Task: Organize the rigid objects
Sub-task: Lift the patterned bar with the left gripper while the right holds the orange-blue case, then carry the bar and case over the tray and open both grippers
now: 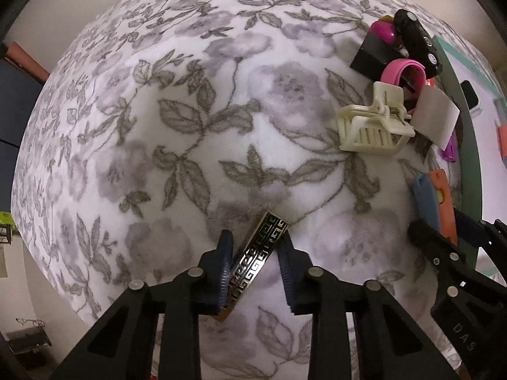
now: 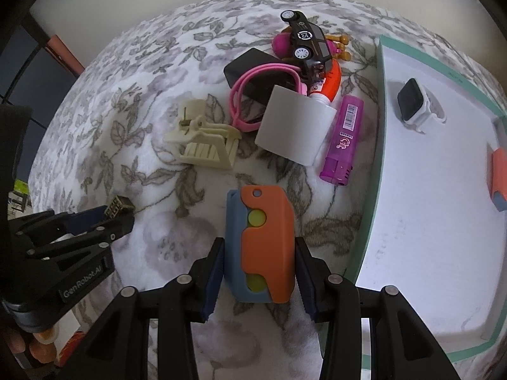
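Two grippers work over a floral blanket (image 1: pixel 177 120). Nearest in the left wrist view, the left gripper (image 1: pixel 255 269) has its fingers (image 1: pixel 223 272) closed partway on a black-and-gold bangle (image 1: pixel 253 262), which sits tilted between them, touching both pads. In the right wrist view, the right gripper (image 2: pixel 258 272) has its fingers (image 2: pixel 214 280) narrowed around an orange-and-blue case (image 2: pixel 264 243); both pads look pressed against its sides, and its lower end rests on the blanket.

Beyond the case lies a cream hair claw (image 2: pixel 202 141), on its side, apart from the case. Just right of it a grey card (image 2: pixel 293 125) leans over a pink band (image 2: pixel 250 95) and a black box (image 2: pixel 253 72). A purple lighter (image 2: pixel 342 137) lies beside the card, near the edge of a white tray (image 2: pixel 421 253) with a teal rim. An orange tube (image 2: pixel 331 84) pokes out from under the card. Farthest back, a black toy car (image 2: pixel 305 42) lies tipped on its side atop a magenta ball (image 2: pixel 283 44), with small tan pegs (image 2: pixel 340 44) next to it.

Inside the tray sit a white watch (image 2: pixel 418 104) and, at the right edge, another orange-and-blue piece (image 2: pixel 499 177).
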